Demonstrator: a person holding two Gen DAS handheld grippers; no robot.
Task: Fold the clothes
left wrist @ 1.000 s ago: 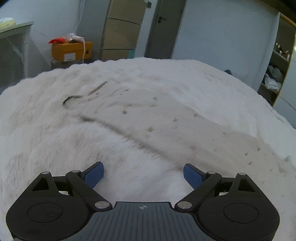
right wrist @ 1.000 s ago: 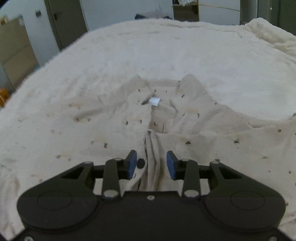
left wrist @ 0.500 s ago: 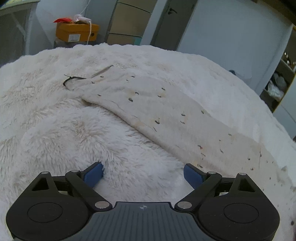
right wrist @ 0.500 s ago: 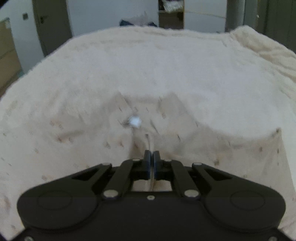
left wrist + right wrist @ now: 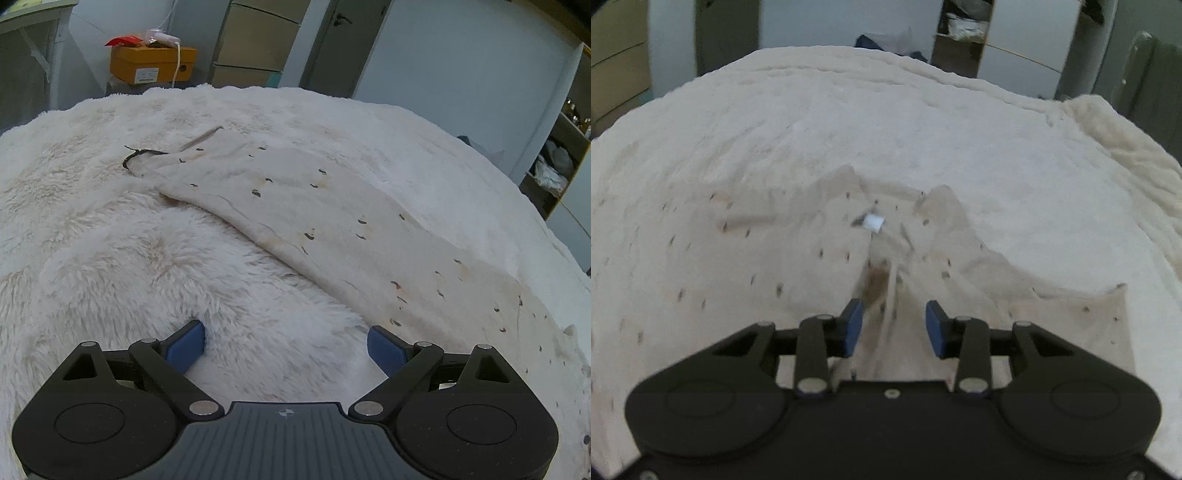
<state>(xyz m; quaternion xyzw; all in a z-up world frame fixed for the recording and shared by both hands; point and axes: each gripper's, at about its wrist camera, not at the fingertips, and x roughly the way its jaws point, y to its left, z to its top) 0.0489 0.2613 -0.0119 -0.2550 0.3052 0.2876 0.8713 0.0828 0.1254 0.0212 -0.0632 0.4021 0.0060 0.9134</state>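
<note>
The cream spotted garment [image 5: 820, 258] lies spread on the fluffy white blanket [image 5: 110, 266]. The right gripper [image 5: 894, 325] points down at its collar; its jaws have just been opening and now stand apart, with a fold of cloth between them, not pressed. The left gripper [image 5: 286, 345] is tilted down over the blanket beside the garment's edge, with its jaws wide apart and nothing between them.

Bedroom, fluffy blanket [image 5: 110, 258] on bed, wardrobe [image 5: 255, 44], door [image 5: 332, 44]
</note>
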